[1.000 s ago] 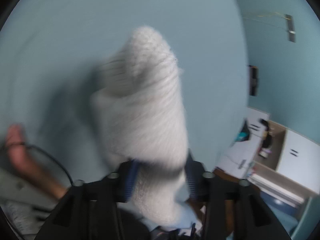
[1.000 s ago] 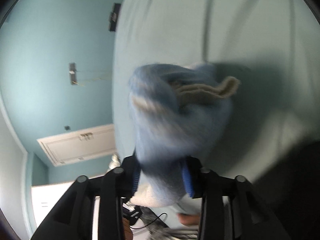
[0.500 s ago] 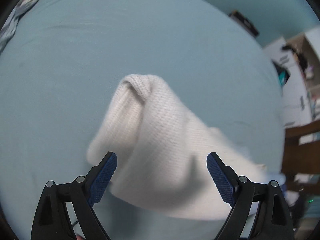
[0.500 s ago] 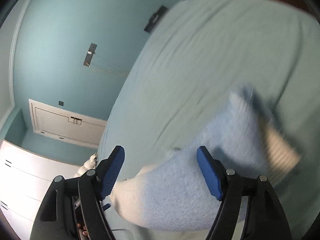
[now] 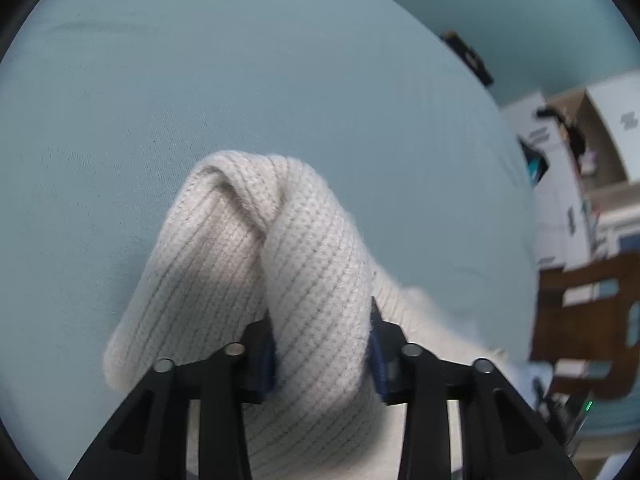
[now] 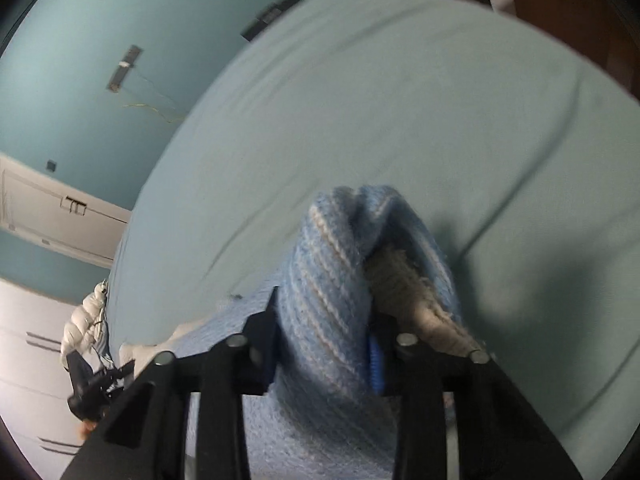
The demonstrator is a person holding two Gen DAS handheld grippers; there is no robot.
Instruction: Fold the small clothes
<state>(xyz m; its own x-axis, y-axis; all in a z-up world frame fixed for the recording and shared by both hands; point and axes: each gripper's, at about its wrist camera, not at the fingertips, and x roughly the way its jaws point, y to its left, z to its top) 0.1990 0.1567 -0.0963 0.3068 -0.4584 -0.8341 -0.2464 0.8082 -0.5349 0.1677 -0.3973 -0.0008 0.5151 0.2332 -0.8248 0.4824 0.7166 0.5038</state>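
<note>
A small knitted garment, cream-white at one end and light blue at the other, lies on a pale blue bed sheet (image 5: pixel 280 80). My left gripper (image 5: pixel 322 344) is shut on a bunched fold of the cream-white end (image 5: pixel 256 248), which rises ahead of the fingers. My right gripper (image 6: pixel 324 340) is shut on the light blue end (image 6: pixel 332 288), which has thin white stripes; a cream cuff (image 6: pixel 404 284) shows inside its fold. The cloth hides the fingertips in both views.
The sheet (image 6: pixel 360 120) spreads wide around both grippers, with soft creases. White drawers and a brown wooden frame (image 5: pixel 580 308) stand past the bed's right edge. A teal wall (image 6: pixel 80 40) and a white padded jacket (image 6: pixel 84 320) lie beyond its left edge.
Half a second ago both grippers were open over the garment. Both have now closed on it, the left on the cream end, the right on the blue end.
</note>
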